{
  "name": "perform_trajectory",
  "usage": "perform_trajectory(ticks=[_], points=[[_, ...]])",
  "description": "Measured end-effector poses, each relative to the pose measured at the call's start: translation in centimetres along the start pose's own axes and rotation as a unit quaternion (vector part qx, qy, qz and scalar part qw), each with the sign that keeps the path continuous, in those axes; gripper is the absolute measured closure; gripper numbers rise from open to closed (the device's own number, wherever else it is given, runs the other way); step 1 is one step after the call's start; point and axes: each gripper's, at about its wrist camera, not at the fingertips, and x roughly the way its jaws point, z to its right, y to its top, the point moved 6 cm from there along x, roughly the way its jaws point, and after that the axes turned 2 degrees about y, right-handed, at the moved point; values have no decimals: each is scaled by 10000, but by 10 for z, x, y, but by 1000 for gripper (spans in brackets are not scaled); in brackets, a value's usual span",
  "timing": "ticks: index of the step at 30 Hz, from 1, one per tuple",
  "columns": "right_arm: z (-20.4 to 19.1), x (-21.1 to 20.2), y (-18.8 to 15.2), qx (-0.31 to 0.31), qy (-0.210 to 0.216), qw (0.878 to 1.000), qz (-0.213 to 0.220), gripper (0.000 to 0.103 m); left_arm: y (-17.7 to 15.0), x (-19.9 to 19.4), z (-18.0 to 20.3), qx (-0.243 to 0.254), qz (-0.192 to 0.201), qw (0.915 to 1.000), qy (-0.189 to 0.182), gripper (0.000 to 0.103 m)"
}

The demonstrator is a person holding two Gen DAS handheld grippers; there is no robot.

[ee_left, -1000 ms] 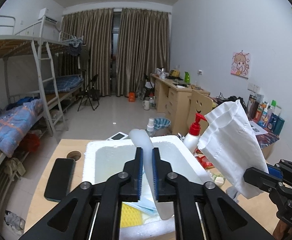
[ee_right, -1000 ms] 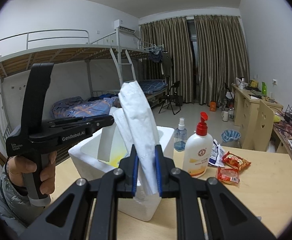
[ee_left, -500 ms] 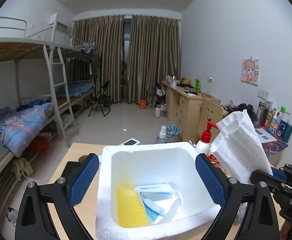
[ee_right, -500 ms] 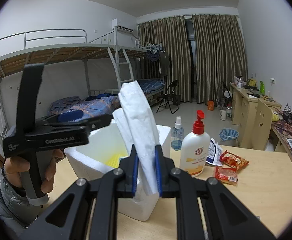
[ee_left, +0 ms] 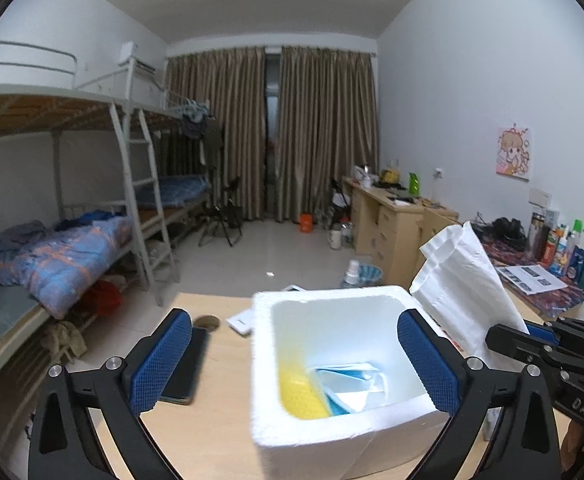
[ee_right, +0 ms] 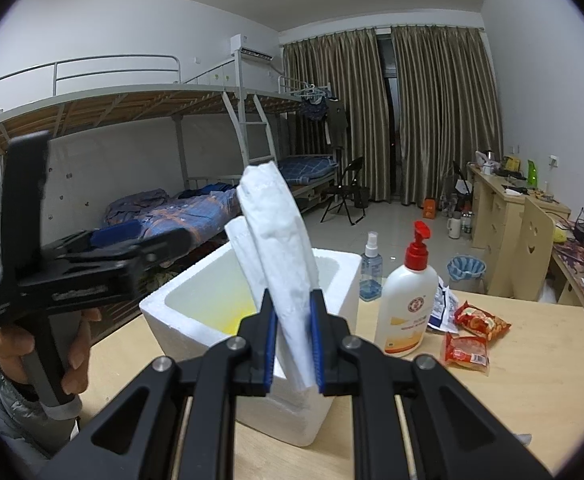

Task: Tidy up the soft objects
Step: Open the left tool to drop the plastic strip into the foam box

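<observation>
Now white cloth [ee_right: 280,248] pinched upright between right jaws; left jaws opening, empty.

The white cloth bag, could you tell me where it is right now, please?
The white cloth bag is pinched upright in the right gripper, just in front of the white foam box, left of the lotion pump bottle.

On my right-hand feed I see a white pump bottle with a red nozzle [ee_right: 408,300] standing on the pale wooden table [ee_right: 532,380], a small clear spray bottle [ee_right: 371,268] behind it and two red snack packets [ee_right: 474,334] beside it. My left feed shows a black phone [ee_left: 186,364] lying flat and a metal bunk bed [ee_left: 92,200] behind.
</observation>
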Motion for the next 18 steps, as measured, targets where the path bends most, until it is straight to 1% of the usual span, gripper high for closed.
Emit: perform_trajectory(ticks=[5,9,15,18], points=[[-6,10,3,-10,33,10000,-37,84,-1,-18,-15,51,235,9994,261,0],[-14,19,7,-31,77,9999,-73,84,-3,-24,-32,-63,244,9991,350,0],[-26,35,11,-52,84,9998,-157,84,-5,-28,-47,-143,250,9986,433,0],[-30,42,14,-52,66,9998,-192,84,-7,-28,-53,-109,223,9986,461,0]])
